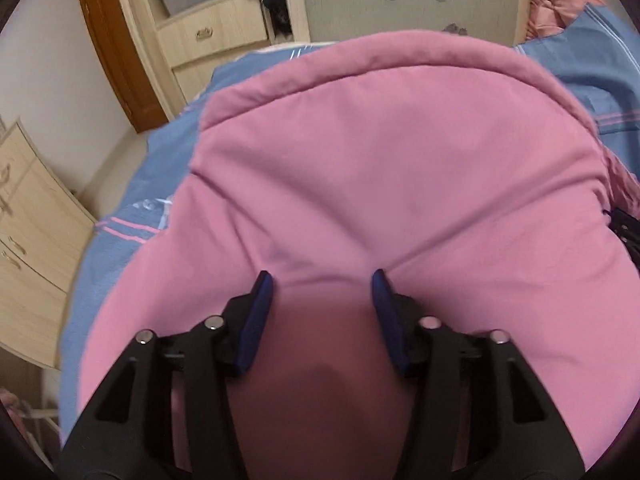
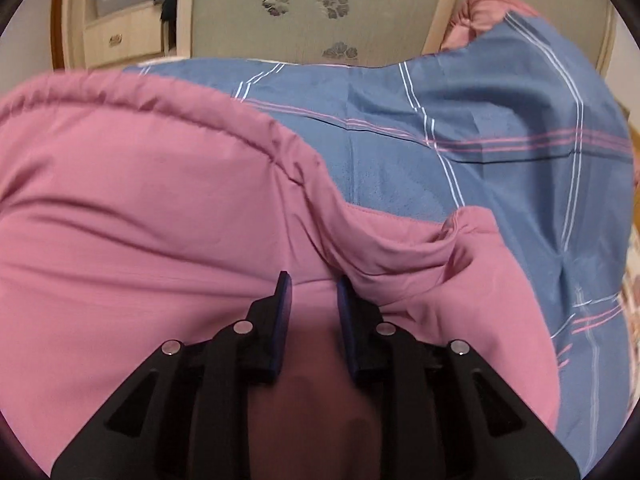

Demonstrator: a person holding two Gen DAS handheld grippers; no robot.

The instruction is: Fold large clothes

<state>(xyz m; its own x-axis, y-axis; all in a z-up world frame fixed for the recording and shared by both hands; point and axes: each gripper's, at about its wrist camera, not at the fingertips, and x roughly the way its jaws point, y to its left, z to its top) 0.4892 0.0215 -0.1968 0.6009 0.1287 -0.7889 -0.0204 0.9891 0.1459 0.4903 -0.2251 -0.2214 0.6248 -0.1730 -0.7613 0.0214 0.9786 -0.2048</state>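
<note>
A large padded pink garment [image 1: 360, 160] lies on a bed with a blue striped sheet [image 1: 120, 208]. It also fills the left and middle of the right wrist view [image 2: 140, 208], with a stitched hem at its far edge and a bunched fold at the right. My left gripper [image 1: 322, 280] is open, its blue pads wide apart, with pink cloth bulging between them. My right gripper [image 2: 312, 280] has its pads a narrower gap apart, with pink cloth lying between them; a grip on it does not show. The right gripper's black body shows at the right edge of the left wrist view [image 1: 628, 232].
The blue sheet [image 2: 480, 140] spreads to the right, with a pink quilt [image 2: 488, 12] beyond it. A padded headboard [image 2: 300, 8] stands behind. Light wood drawers [image 1: 216, 32] and a cabinet [image 1: 32, 216] stand left of the bed, by a brown door frame [image 1: 116, 48].
</note>
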